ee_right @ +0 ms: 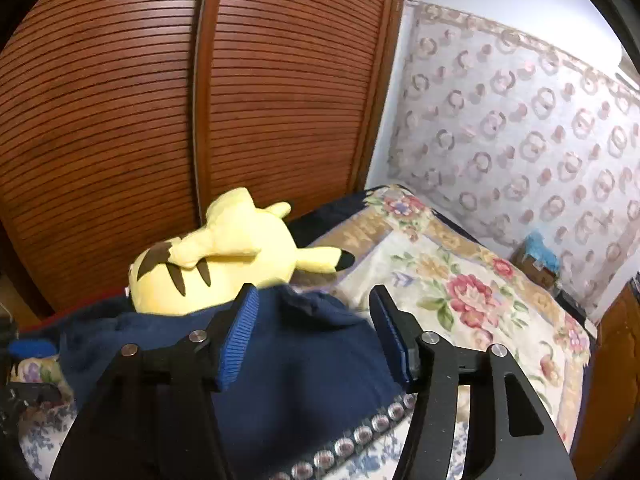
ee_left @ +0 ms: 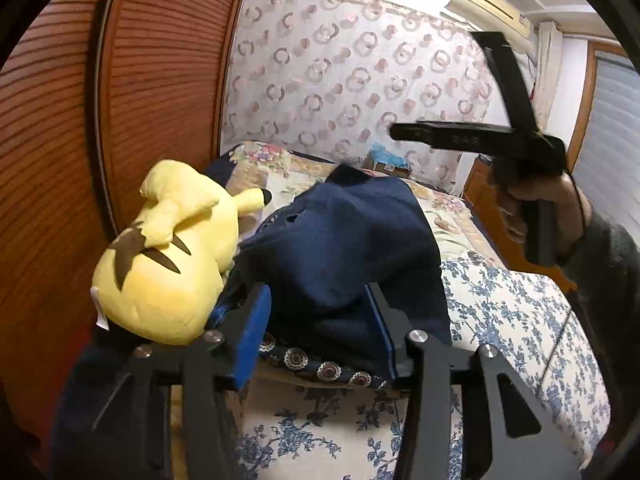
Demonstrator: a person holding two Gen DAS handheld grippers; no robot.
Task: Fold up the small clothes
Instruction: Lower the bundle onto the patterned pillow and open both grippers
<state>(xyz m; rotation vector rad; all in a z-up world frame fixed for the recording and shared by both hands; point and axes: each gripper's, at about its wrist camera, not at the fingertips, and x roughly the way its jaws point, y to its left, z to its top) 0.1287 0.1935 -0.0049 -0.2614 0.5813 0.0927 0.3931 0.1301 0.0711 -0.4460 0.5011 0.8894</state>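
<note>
A dark navy garment (ee_left: 340, 240) lies bunched on the floral bedspread (ee_left: 500, 308). My left gripper (ee_left: 316, 296) stands open at the garment's near edge; the cloth lies between and beyond its blue pads (ee_left: 252, 332), which do not press on it. In the left wrist view a hand holds my right gripper (ee_left: 440, 84) in the air at the upper right, its two black fingers spread wide with nothing between them. In the right wrist view the right gripper (ee_right: 314, 294) is open above the navy garment (ee_right: 280, 360).
A yellow plush toy (ee_left: 168, 264) (ee_right: 224, 256) lies on the bed, touching the garment's left side. Slatted wooden wardrobe doors (ee_right: 200, 100) stand close behind it. A patterned wall (ee_left: 340, 80) runs along the bed's far side, and a wooden cabinet (ee_left: 480, 188) stands at the right.
</note>
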